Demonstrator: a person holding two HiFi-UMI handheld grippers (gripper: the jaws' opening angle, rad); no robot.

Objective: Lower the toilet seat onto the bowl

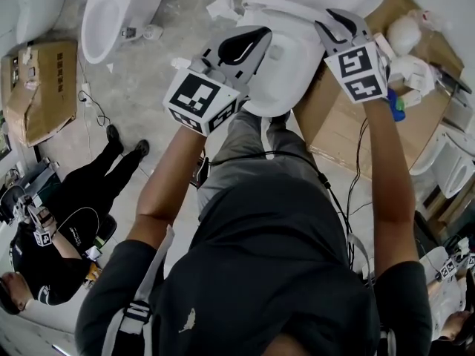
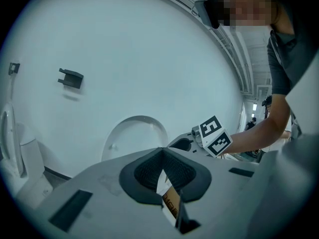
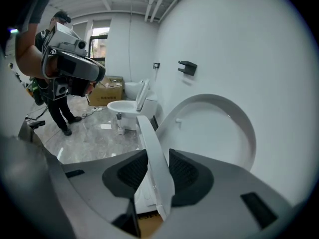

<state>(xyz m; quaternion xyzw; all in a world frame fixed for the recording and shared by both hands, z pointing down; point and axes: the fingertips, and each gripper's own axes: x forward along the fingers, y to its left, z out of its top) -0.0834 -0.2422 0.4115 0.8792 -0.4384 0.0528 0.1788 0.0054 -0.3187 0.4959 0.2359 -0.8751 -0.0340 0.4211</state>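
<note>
Two ribbed fingers (image 3: 130,173) pinch curved (glossy; white) seat (image 3: 152,148).

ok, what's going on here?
A person holds a gripper in each hand. The right gripper has its jaws closed on the edge of the raised toilet seat, which stands clear of the upright lid and isn't down yet. The left gripper hovers nearby, jaws shut on nothing.

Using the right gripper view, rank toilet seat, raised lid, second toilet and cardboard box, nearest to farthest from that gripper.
1. toilet seat: between the jaws.
2. raised lid: right, against the wall.
3. second toilet: on the floor, left of centre.
4. cardboard box: behind that toilet.
</note>
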